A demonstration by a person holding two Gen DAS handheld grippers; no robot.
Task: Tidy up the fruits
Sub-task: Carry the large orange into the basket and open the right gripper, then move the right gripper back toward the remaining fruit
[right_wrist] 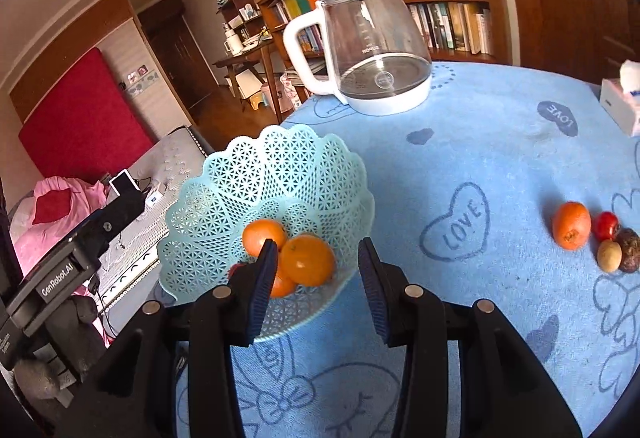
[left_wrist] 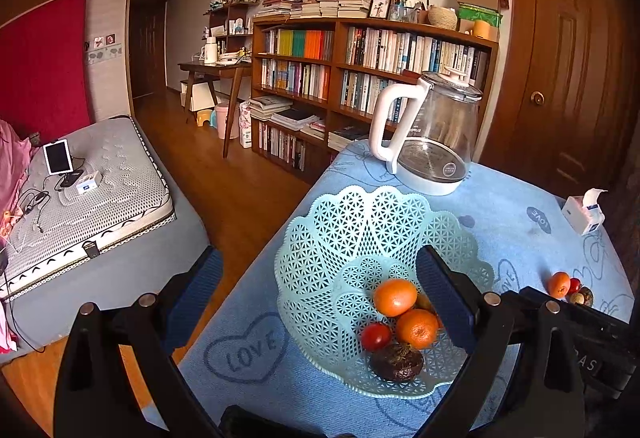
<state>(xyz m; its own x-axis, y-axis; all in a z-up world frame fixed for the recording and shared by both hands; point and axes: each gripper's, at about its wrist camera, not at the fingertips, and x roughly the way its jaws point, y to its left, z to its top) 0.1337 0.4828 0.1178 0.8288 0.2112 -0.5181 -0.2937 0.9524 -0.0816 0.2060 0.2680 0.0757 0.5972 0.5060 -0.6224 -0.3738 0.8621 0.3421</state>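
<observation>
On the table we find the basket near its left edge, with two oranges, a tomato and a dark round fruit lying in it. Behind the basket stands the kettle. Well to the right, a lone orange touches a cluster of three small fruits. The tissue box sits at the far right edge

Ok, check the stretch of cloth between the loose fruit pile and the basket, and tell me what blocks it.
Nothing visible does. Only bare blue tablecloth lies between the fruit pile and the basket. The kettle and tissue box stand farther back.
</observation>
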